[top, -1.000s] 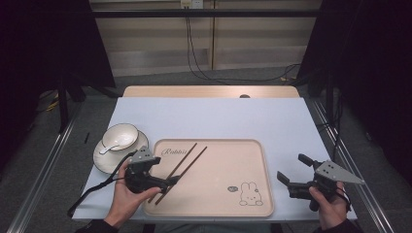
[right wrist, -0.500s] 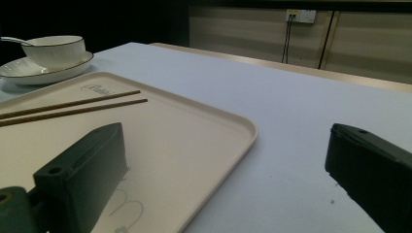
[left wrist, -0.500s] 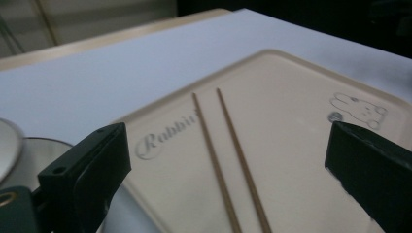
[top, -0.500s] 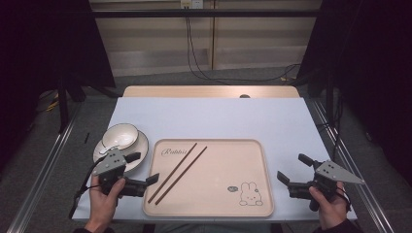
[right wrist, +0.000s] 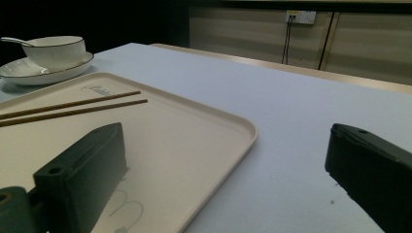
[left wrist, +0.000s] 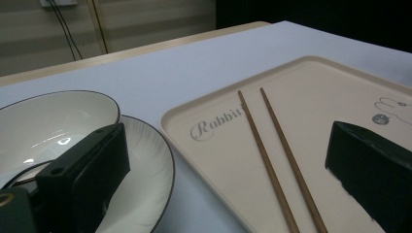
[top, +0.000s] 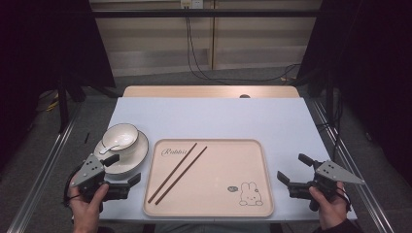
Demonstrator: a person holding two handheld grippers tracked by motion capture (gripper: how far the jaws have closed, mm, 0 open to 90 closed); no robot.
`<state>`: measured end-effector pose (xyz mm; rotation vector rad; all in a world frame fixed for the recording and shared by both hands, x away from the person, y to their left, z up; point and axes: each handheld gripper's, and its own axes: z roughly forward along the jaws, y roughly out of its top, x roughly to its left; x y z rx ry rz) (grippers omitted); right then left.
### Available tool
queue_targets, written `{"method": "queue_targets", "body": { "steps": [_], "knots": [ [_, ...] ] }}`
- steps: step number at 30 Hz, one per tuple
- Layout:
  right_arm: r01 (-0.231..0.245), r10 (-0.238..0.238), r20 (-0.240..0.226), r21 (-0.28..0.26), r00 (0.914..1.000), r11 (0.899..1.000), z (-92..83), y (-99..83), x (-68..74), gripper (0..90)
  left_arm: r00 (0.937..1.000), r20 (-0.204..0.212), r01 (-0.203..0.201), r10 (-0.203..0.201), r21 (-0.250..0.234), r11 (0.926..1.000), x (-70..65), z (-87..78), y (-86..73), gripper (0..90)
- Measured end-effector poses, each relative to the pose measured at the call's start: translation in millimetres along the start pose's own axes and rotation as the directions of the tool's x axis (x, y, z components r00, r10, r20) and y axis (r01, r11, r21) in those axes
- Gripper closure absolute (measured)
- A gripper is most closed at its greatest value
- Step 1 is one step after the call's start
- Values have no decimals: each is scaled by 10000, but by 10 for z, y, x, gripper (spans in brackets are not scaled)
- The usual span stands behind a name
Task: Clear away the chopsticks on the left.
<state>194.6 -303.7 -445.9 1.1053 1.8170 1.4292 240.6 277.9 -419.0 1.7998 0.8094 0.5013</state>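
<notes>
Chopsticks (top: 177,171) lie side by side on the tray (top: 243,150), released: a second ago your left gripper (top: 122,173) stood over them, and it has since drawn back toward the plate (top: 127,161), jaws wide apart and empty. That suggests the placing is done. In the left gripper view the pair runs up between the jaws, nearer the right one, its near ends cut off; the bowl (left wrist: 58,121) sits partly behind the left jaw. Your right gripper (top: 296,175), unmoved, has its jaws apart and empty too, its near jaw over the tray's edge.
</notes>
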Motion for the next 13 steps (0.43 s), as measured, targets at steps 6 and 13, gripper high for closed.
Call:
{"method": "queue_targets", "body": {
  "steps": [6,13],
  "knots": [
    [-56,58,70,-247,10000,9997,6,-7,3,11,9976,-250,624,-641,-614,9962,135,-139,-93,19],
    [-15,16,35,-157,10000,9999,13,-9,2,10,9942,-208,1039,-1051,-553,9931,179,-152,-145,20]
  ]
}}
